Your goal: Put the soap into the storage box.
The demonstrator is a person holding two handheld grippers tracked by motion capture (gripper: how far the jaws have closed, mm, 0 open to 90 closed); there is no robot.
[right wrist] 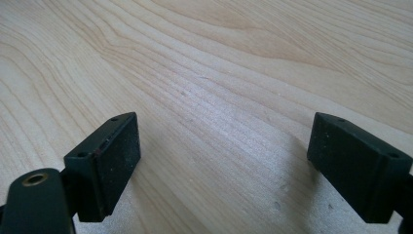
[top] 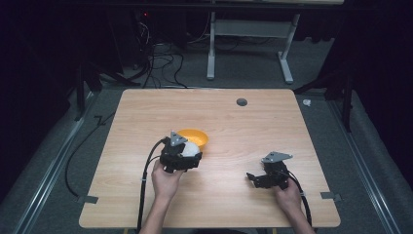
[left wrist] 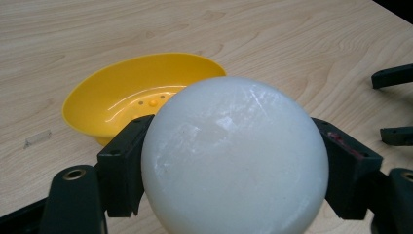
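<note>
A white ball [left wrist: 234,156] sits clamped between the two black jaws of my left gripper [top: 187,155], which is shut on it. Just beyond it lies a shallow yellow bowl [left wrist: 131,95] on the wooden table [top: 146,107]; in the high view the yellow bowl [top: 197,136] is at the table's middle, touching or just behind the gripper. The ball [top: 190,148] shows as a pale patch there. My right gripper [top: 253,178] rests low over the front right of the table, open, with bare wood between its pads [right wrist: 109,161].
A small dark round hole [top: 241,102] marks the table's far side. Cables trail from both grippers toward the front edge. Beyond the table stand a white frame [top: 253,44] and floor cables [top: 160,63]. The right gripper's jaws [left wrist: 394,105] show at the left gripper view's edge.
</note>
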